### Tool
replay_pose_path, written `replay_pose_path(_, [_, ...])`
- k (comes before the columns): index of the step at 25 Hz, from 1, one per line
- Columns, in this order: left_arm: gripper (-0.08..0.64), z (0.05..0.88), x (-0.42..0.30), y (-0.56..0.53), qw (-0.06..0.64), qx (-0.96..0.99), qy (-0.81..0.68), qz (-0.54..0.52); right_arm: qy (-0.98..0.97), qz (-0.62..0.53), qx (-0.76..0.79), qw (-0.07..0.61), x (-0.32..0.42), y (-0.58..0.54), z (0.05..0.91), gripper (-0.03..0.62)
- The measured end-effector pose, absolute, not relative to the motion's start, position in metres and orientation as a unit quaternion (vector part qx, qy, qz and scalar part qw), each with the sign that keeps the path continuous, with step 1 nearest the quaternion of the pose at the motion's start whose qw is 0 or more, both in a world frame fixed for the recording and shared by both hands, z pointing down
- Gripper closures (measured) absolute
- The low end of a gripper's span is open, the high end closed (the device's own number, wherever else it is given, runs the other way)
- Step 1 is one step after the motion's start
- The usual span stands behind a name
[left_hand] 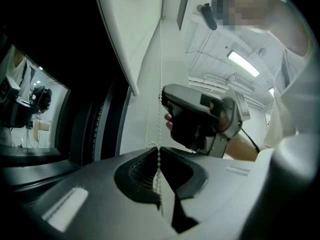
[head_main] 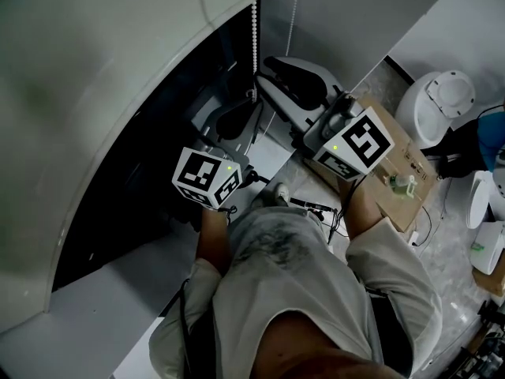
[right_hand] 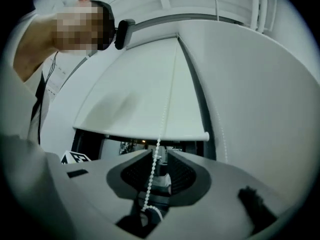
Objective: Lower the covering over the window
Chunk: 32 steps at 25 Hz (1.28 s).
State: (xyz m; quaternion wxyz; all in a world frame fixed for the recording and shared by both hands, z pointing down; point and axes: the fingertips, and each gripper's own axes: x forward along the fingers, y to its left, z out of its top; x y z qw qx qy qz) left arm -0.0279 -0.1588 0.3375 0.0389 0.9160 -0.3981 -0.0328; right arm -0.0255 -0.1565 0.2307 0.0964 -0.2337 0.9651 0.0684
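Observation:
The white roller blind (head_main: pixel 102 93) covers the upper part of the dark window (head_main: pixel 134 204); its bottom bar (right_hand: pixel 145 134) shows in the right gripper view. A white bead chain (head_main: pixel 254 30) hangs beside it. My left gripper (head_main: pixel 246 99) is shut on the bead chain (left_hand: pixel 159 156), which runs up out of its jaws. My right gripper (head_main: pixel 268 65) sits higher on the same chain and to the right. Its jaws stand open, with the bead chain (right_hand: pixel 150 176) hanging loose between them and touching neither pad. In the left gripper view the right gripper (left_hand: pixel 200 119) shows just beyond the chain.
A grey window sill (head_main: pixel 118 283) runs below the window. On the floor at right lie a cardboard box (head_main: pixel 398 168) and a white round bin (head_main: pixel 438 101). The person's legs fill the lower middle of the head view. A white wall (right_hand: pixel 260 94) stands right of the blind.

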Motion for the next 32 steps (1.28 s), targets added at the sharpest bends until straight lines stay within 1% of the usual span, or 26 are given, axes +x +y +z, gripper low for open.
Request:
replay_pose_path(2, [0.54, 0.338, -0.026, -0.158, 0.04, 0.917, -0.397, -0.033, 0.965, 0.075, -0.231, 0.099, -0.032, -0.161, 0.226, 0.492])
replay_pose_path(3, [0.54, 0.338, -0.025, -0.157, 0.04, 0.917, -0.396, -0.033, 0.965, 0.077, -0.23, 0.101, -0.034, -0.162, 0.225, 0.517])
replay_pose_path(4, [0.54, 0.338, -0.024, -0.157, 0.04, 0.917, -0.396, -0.033, 0.965, 0.078, -0.23, 0.102, -0.036, -0.162, 0.225, 0.563])
replay_pose_path(5, [0.54, 0.338, -0.024, -0.157, 0.039, 0.917, -0.396, -0.033, 0.965, 0.078, -0.23, 0.102, -0.037, -0.162, 0.225, 0.568])
replay_pose_path(12, [0.54, 0.34, -0.024, -0.158, 0.044, 0.915, -0.4, -0.031, 0.965, 0.053, -0.23, 0.115, -0.04, -0.163, 0.228, 0.572])
replay_pose_path(20, [0.54, 0.368, -0.025, -0.155, 0.072, 0.913, -0.401, -0.017, 0.97, 0.026, -0.23, 0.075, -0.044, -0.164, 0.266, 0.574])
replay_pose_path(25, [0.54, 0.381, -0.025, -0.154, 0.088, 0.912, -0.401, -0.015, 0.97, 0.012, -0.231, 0.071, -0.043, -0.164, 0.278, 0.574])
replay_pose_path(29, [0.54, 0.393, -0.022, -0.154, 0.096, 0.911, -0.402, -0.005, 0.972, 0.0, -0.23, 0.038, -0.048, -0.165, 0.306, 0.574])
replay_pose_path(32, [0.54, 0.402, -0.023, -0.154, 0.104, 0.909, -0.403, -0.001, 0.972, -0.019, -0.231, 0.038, -0.048, -0.164, 0.32, 0.575])
